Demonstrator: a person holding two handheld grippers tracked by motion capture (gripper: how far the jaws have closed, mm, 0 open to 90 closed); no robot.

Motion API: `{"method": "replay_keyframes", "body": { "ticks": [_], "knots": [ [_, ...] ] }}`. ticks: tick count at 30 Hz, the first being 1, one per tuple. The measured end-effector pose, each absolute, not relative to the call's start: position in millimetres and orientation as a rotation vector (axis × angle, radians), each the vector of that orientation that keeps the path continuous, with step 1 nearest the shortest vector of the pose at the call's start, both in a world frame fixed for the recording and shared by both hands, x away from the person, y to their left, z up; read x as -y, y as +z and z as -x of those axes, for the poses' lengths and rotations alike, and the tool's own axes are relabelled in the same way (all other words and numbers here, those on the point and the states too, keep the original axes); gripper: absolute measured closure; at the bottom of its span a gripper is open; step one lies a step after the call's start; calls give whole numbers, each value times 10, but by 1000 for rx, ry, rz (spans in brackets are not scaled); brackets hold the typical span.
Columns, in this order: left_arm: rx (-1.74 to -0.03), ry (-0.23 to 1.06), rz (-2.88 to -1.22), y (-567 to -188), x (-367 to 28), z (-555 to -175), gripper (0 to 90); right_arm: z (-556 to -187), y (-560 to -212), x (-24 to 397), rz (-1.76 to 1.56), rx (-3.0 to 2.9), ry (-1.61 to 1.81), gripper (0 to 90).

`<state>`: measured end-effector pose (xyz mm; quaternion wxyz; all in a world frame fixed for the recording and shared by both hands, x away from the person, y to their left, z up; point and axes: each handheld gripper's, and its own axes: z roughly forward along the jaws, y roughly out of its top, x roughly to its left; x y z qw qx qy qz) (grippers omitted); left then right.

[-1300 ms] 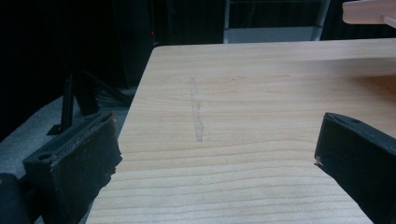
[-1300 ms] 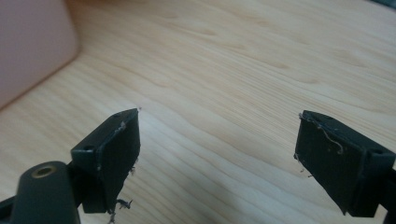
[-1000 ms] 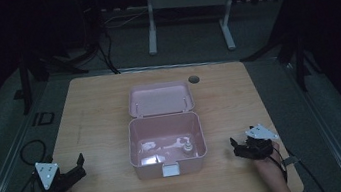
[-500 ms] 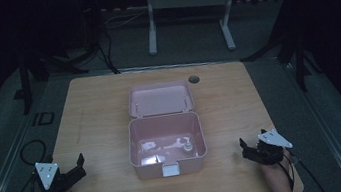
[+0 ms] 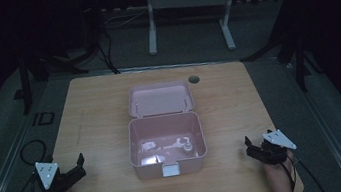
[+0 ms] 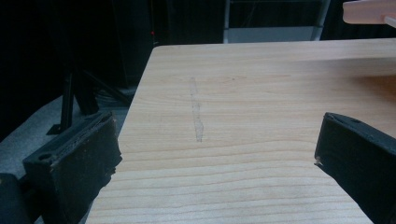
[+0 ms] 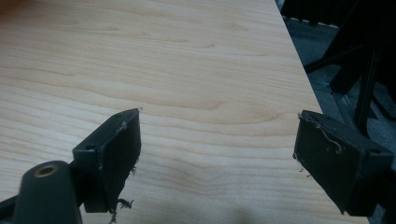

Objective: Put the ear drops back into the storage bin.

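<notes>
Pink rectangular plastic box with a hinged lid [image 5: 166, 144] sits mid-tabletop, lid flipped fully open and lying flat toward 12 o'clock, white latch tab [image 5: 170, 169] on the front wall at 6 o'clock. Judgement: thin moulded plastic, light, stiff enough but walls will flex if squeezed, glossy so likely slippery; being light, it may skate on the wood if pushed from one side. Best hold looks like a side wall rim, or the lid's far edge to swing it shut while the other side braces the base. Inside, a small white knob-like piece [image 5: 186, 147] toward 4 o'clock of the box floor, plus pale patches I can't identify, maybe glare. My left gripper [image 5: 71, 173] rests at the tabletop's 8 o'clock edge, fingers released and spread wide, bare wood between them in the left gripper view [image 6: 219, 154]. My right gripper [image 5: 252, 149] is at 4 o'clock, fingers also released, nothing between them [image 7: 217, 154]. Both well apart from the box. Light wooden tabletop [image 5: 95, 116] is otherwise bare except a round cable hole [image 5: 193, 79] at 1 o'clock, just beside the lid's corner. Nothing blocks either approach; trailing cables hang off the near edge.
</notes>
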<state>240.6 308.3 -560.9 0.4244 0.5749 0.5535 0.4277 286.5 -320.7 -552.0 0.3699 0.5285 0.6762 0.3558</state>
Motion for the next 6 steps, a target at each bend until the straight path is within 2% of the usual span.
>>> {"method": "replay_keyframes", "body": {
  "ticks": [6],
  "knots": [
    [-1385,1069,-1437,-5609,-3084,-2406,3,-2878,-5537,3237,-1381,-1732,909,146]
  ]
}}
